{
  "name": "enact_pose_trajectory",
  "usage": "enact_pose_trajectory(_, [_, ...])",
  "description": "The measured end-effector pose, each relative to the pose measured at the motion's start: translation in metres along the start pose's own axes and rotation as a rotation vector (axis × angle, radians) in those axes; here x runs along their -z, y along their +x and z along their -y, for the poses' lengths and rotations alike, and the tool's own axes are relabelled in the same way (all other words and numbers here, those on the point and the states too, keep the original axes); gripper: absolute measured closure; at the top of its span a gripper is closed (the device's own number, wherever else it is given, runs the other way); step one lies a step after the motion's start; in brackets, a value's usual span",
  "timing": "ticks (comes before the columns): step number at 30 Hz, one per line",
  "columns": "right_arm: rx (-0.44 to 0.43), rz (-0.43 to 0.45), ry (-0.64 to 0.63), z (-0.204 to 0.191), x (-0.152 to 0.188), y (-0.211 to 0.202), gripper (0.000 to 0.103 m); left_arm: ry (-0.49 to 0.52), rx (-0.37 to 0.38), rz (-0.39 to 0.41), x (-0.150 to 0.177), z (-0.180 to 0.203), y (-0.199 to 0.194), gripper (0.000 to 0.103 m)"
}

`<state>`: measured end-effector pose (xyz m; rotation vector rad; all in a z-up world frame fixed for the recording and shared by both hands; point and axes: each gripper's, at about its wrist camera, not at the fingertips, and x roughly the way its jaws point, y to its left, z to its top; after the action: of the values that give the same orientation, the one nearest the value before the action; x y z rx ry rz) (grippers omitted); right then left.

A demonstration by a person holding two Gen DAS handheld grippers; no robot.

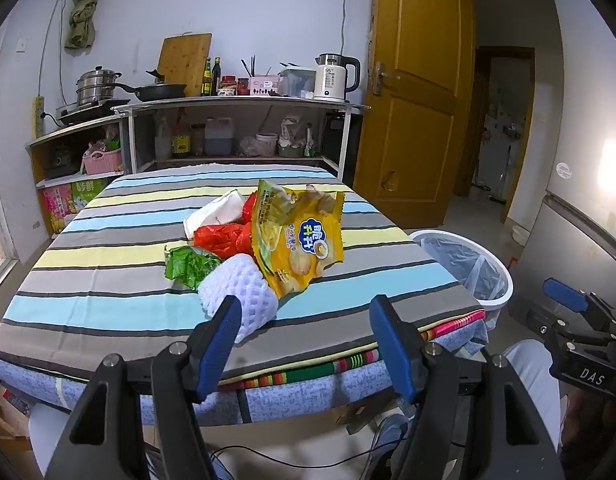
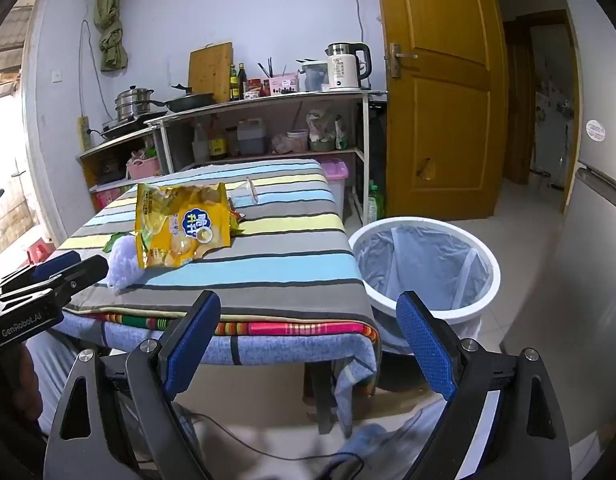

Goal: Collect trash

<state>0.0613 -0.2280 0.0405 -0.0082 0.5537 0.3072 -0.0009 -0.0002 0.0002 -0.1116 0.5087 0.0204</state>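
Note:
A trash pile lies on the striped table (image 1: 107,280): a yellow snack bag (image 1: 299,236), a white foam net (image 1: 239,292), a green wrapper (image 1: 187,266), a red plastic bag (image 1: 223,238) and white paper (image 1: 215,214). My left gripper (image 1: 305,310) is open and empty at the table's near edge, its left finger beside the foam net. My right gripper (image 2: 310,304) is open and empty, low by the table's right corner, near the white lined trash bin (image 2: 424,264). The snack bag (image 2: 183,224) and foam net (image 2: 121,262) show in the right wrist view too.
The trash bin (image 1: 468,268) stands on the floor right of the table. Kitchen shelves (image 1: 235,104) with pots, bottles and a kettle stand behind the table. A wooden door (image 1: 412,100) is open at the right. A fridge (image 2: 600,240) is at the far right.

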Motion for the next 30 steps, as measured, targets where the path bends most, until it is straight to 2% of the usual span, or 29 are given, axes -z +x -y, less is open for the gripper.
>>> enact_pose_trajectory(30, [0.007,0.000,0.000,0.0008,-0.0009,0.0006,0.013,-0.001,0.000,0.002,-0.0009,-0.0008,-0.0005,0.035])
